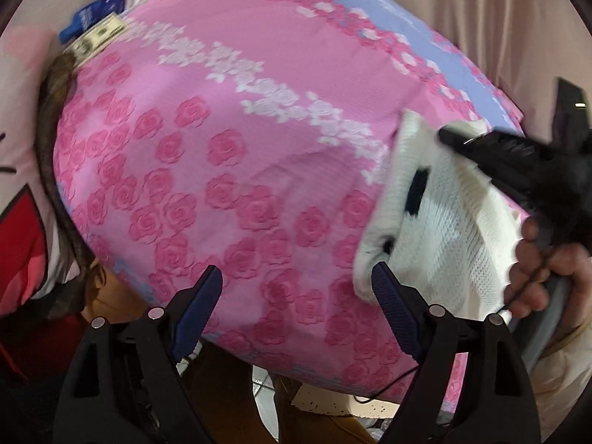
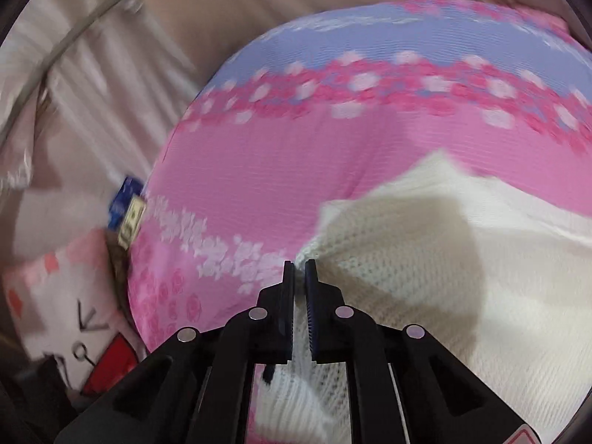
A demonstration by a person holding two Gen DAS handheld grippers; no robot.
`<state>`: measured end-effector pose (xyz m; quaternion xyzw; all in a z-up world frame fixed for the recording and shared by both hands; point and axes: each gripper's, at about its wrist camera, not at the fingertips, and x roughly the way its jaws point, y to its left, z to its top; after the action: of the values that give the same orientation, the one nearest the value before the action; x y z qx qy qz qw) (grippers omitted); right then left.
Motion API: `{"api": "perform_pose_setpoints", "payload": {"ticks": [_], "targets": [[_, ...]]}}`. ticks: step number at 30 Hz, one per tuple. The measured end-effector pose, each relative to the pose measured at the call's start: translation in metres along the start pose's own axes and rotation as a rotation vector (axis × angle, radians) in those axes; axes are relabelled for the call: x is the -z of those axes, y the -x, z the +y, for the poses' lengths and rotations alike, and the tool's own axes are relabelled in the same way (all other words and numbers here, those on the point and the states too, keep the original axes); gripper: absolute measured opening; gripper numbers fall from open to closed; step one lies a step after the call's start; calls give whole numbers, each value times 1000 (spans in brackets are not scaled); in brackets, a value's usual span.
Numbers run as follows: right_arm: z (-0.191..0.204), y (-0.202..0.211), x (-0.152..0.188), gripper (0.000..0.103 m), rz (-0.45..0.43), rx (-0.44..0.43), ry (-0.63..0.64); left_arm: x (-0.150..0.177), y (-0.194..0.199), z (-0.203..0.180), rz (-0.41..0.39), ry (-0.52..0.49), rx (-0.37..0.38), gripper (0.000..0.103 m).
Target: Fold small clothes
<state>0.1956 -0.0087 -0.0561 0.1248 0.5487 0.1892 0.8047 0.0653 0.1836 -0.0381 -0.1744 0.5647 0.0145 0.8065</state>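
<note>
A small white knit garment with black patches lies on the pink rose-patterned surface, at the right of the left wrist view. My left gripper is open and empty, its right finger just beside the garment's lower left edge. My right gripper is shut on a pinched edge of the white knit garment and holds it slightly raised. In the left wrist view the right gripper shows as a black shape over the garment's upper part, held by a hand.
The pink surface has a lilac band at its far side. Beige sheets lie behind it. A blue packet and a banknote-like card sit at the far left edge. A pillow with red print lies left.
</note>
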Motion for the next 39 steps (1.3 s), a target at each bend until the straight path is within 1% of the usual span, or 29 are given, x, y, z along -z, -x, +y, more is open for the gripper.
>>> {"api": "perform_pose_setpoints", "payload": {"ticks": [1, 2, 3, 4, 6, 7, 8, 10, 13, 14, 15, 17, 19, 21, 22, 23, 24, 26, 27, 29, 30, 31, 32, 33, 34, 35, 37, 38, 39], "targets": [[-1, -21, 2, 15, 64, 54, 13, -1, -2, 2, 10, 16, 3, 80], [-2, -24, 6, 12, 73, 88, 20, -2, -1, 3, 14, 28, 12, 80], [-1, -14, 9, 12, 40, 89, 18, -3, 2, 3, 7, 34, 23, 80], [2, -2, 11, 15, 9, 100, 16, -2, 5, 4, -4, 33, 30, 81], [9, 21, 17, 27, -26, 144, 23, -1, 8, 4, -24, 21, 33, 83], [13, 28, 21, 39, -25, 161, 14, 0, 8, 3, -24, 17, 32, 83], [18, 31, 27, 42, -18, 160, 4, 1, 6, 3, -19, 12, 37, 83], [24, 18, 32, 44, 31, 187, 25, 1, 1, 3, -8, 16, 34, 83], [38, -16, 35, 45, 100, 327, 71, -1, 2, 6, -9, 52, 40, 83], [35, -19, 35, 47, 117, 343, 65, -2, 5, 10, -24, 61, 36, 83], [37, -29, 34, 49, 140, 363, 53, -3, 9, 14, -38, 69, 26, 83], [44, -43, 33, 60, 161, 414, 72, -3, 14, 24, -59, 95, 7, 83], [52, -57, 33, 63, 164, 483, 116, -4, 21, 40, -80, 143, -22, 83], [59, -60, 35, 54, 133, 551, 164, -4, 27, 54, -98, 189, -45, 83], [59, -57, 35, 33, 115, 579, 172, -5, 30, 60, -109, 212, -58, 83], [52, -49, 35, 22, 105, 539, 148, -7, 34, 65, -117, 224, -66, 83], [42, -38, 33, 18, 102, 479, 106, -9, 37, 67, -126, 231, -72, 83], [8, 2, 29, 15, 77, 294, -46, -14, 41, 64, -140, 228, -70, 83], [-9, 27, 28, 15, 37, 195, -108, -16, 42, 61, -144, 220, -64, 83], [-54, 101, 34, 15, -94, 6, -181, -21, 43, 33, -153, 174, -20, 83], [-76, 137, 41, 15, -161, -33, -199, -22, 42, 20, -152, 153, -2, 83], [-93, 162, 47, 15, -199, -37, -215, -24, 42, -5, -147, 111, 39, 83], [-123, 196, 59, 15, -249, -48, -245, -23, 41, -24, -143, 78, 71, 83], [-143, 214, 68, 15, -278, -56, -269, -22, 39, -50, -133, 30, 112, 83], [-181, 237, 86, 16, -311, -39, -320, -18, 36, -84, -117, -33, 162, 83], [-204, 247, 102, 18, -314, -30, -361, -12, 32, -117, -100, -101, 205, 83], [-263, 244, 138, 20, -279, 2, -446, 7, 19, -175, -56, -219, 259, 85], [-286, 234, 147, 22, -248, 30, -478, 22, 7, -209, -21, -291, 286, 85], [-302, 221, 159, 23, -207, 46, -516, 33, -8, -241, 14, -358, 290, 85]]}}
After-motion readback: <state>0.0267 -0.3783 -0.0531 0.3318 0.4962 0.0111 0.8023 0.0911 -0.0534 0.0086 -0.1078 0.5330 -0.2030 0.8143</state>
